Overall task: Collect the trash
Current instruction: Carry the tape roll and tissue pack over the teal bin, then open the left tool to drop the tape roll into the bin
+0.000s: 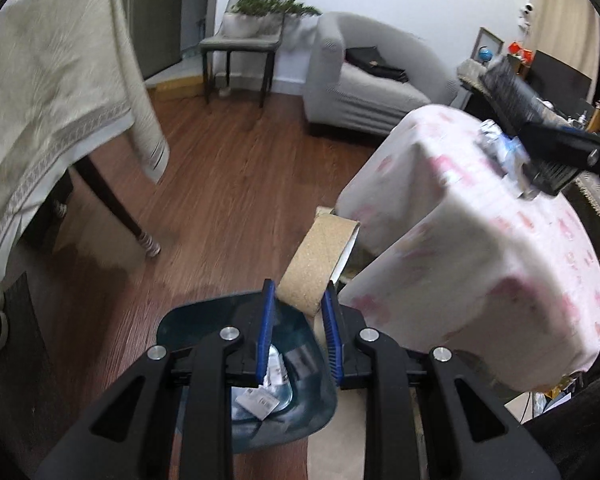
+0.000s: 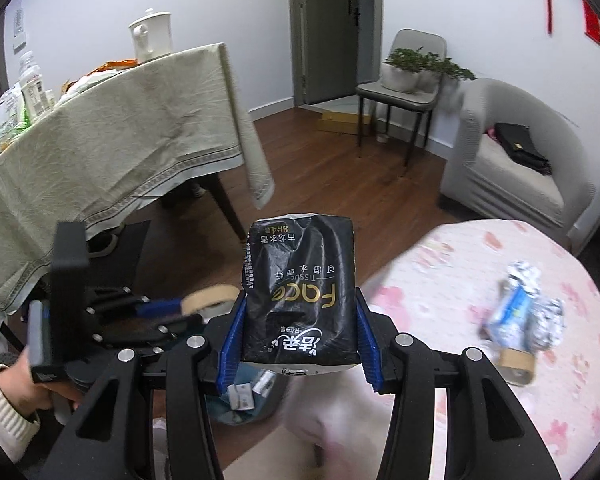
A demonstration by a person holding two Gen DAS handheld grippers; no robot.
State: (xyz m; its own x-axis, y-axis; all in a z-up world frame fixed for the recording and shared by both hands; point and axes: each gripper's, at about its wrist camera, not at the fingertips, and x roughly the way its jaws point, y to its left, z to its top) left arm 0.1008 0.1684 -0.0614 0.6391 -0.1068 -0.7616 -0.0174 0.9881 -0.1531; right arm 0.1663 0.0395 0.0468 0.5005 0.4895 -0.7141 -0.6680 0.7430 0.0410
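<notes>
My right gripper (image 2: 298, 332) is shut on a black tissue packet (image 2: 300, 292) and holds it above a dark teal trash bin (image 2: 240, 408) with paper scraps inside. My left gripper (image 1: 298, 320) is shut on a brown cardboard tube (image 1: 320, 264), above the same bin (image 1: 252, 400). Crumpled foil and wrapper trash (image 2: 520, 312) and another cardboard roll (image 2: 516, 364) lie on the round table with the pink-patterned cloth (image 2: 480, 420). In the left wrist view the right gripper's body (image 1: 540, 128) hangs over that table (image 1: 480, 240).
A dining table with a beige cloth (image 2: 112, 152) stands to the left, with bottles and a white jug (image 2: 152, 34) on it. A grey sofa (image 2: 512, 152) and a chair with plants (image 2: 404, 80) stand at the back. The floor is wood (image 1: 220, 184).
</notes>
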